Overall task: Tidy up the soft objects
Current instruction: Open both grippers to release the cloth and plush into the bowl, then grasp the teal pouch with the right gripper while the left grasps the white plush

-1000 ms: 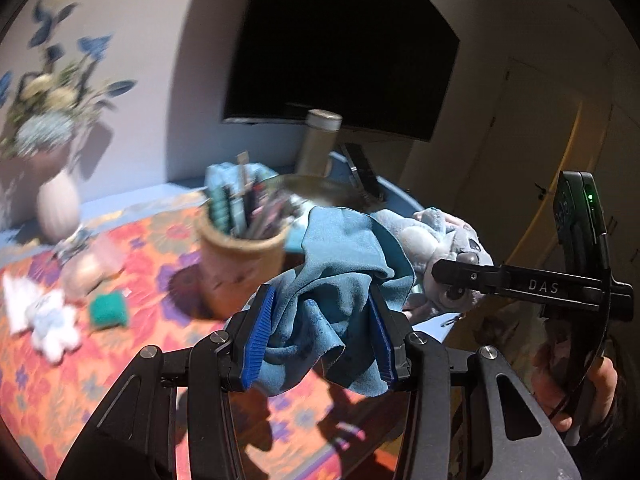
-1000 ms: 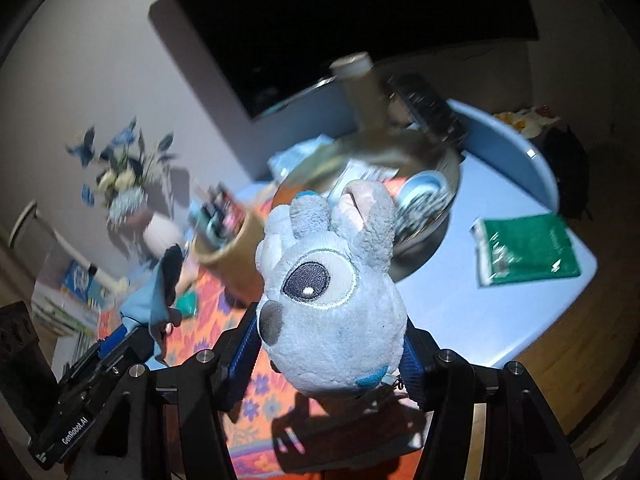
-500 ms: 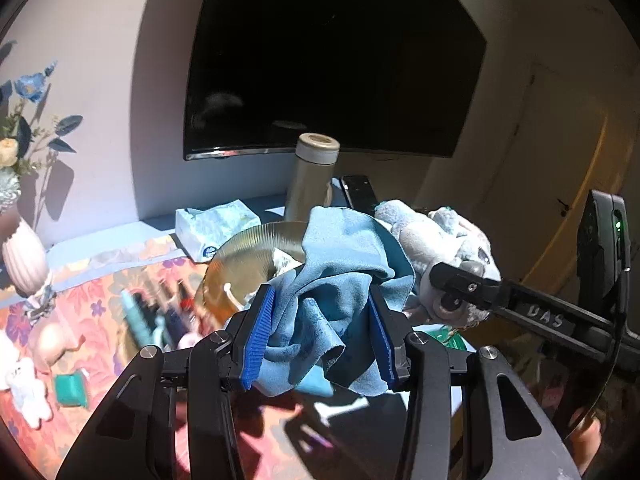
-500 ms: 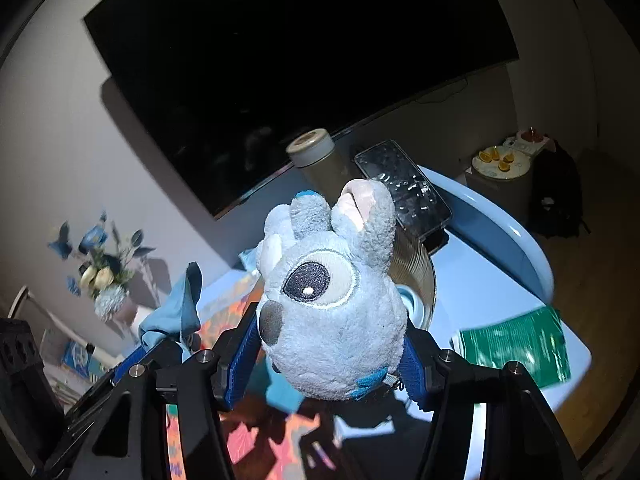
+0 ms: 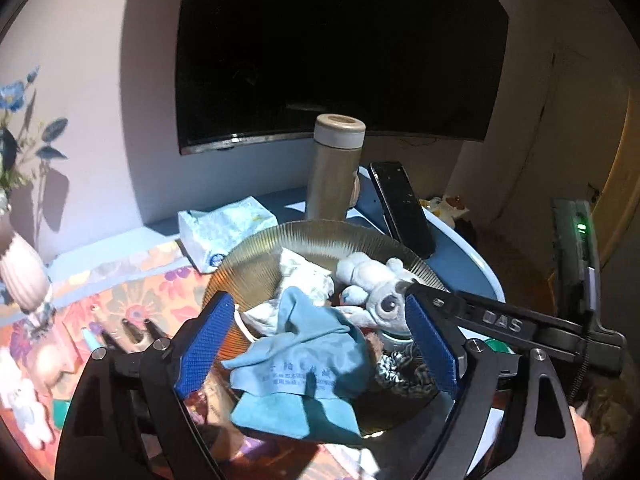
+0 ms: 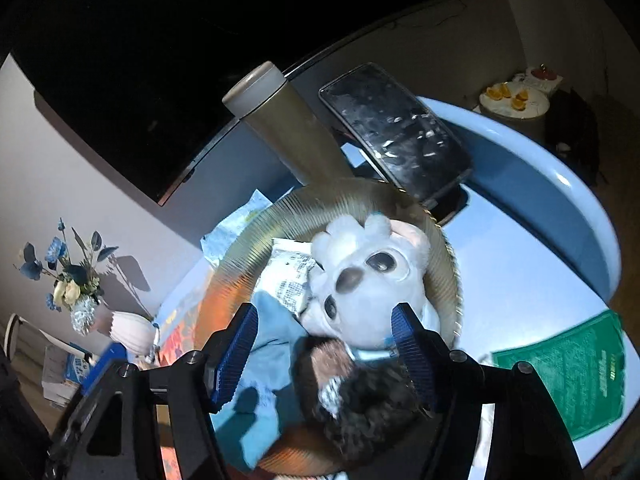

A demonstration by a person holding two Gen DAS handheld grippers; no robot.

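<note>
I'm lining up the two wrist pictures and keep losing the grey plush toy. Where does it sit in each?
Left wrist: grey plush toy right of centre, in the ribbed bowl, above the blue cloth.
Right wrist: grey plush toy at centre, in the bowl, between the blue pads.
Shared landmark: the tan flask behind the bowl.

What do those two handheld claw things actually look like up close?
Both are matte black frames with silver screw heads. The left gripper and right gripper each carry two fingers faced with blue, dimpled pads. Seen from the left camera, the right one's black arm bears pale "DAS" lettering, and a unit behind it shows a green light.
</note>
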